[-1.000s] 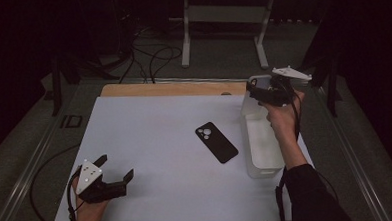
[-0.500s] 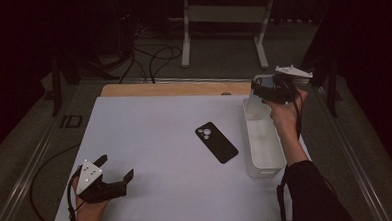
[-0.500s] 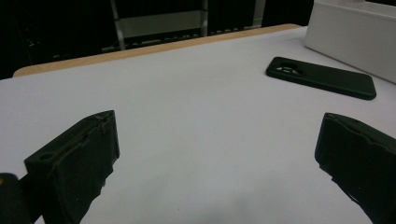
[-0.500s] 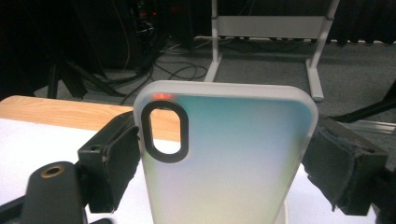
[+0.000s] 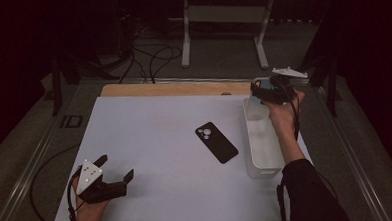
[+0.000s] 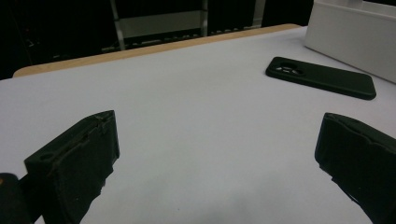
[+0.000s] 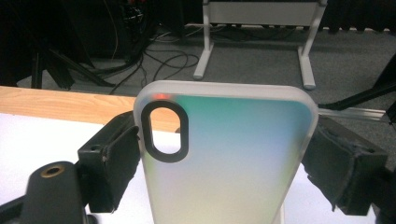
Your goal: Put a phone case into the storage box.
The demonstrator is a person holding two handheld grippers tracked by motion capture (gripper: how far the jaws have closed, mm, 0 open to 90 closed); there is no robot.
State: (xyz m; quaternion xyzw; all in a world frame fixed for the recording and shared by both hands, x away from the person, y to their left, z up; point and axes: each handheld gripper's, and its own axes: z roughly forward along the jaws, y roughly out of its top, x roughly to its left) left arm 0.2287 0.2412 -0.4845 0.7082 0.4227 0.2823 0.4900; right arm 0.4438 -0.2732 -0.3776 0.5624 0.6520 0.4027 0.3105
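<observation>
My right gripper (image 5: pixel 261 89) is held above the far end of a white bin (image 5: pixel 262 160), shut on a translucent phone case (image 7: pixel 224 154) with a green-to-yellow tint and a black-rimmed camera cutout. Both jaws press the case's long sides in the right gripper view, where the gripper (image 7: pixel 219 163) points toward the far edge of the table. A black phone case (image 5: pixel 216 142) lies flat on the white table mat, just left of the bin; it also lies ahead in the left gripper view (image 6: pixel 321 77). My left gripper (image 5: pixel 117 169) rests near the front left corner, open and empty (image 6: pixel 219 158).
The white mat (image 5: pixel 150 142) covers the table, with a wooden strip (image 5: pixel 173 89) along the far edge. Beyond it the dark floor holds cables (image 5: pixel 151 57) and a metal stand (image 5: pixel 225 24). A rail (image 5: pixel 31 162) runs along the left side.
My right gripper has lifted slightly and shifted right and away over the bin's far end with the translucent case. The left gripper has stayed put.
</observation>
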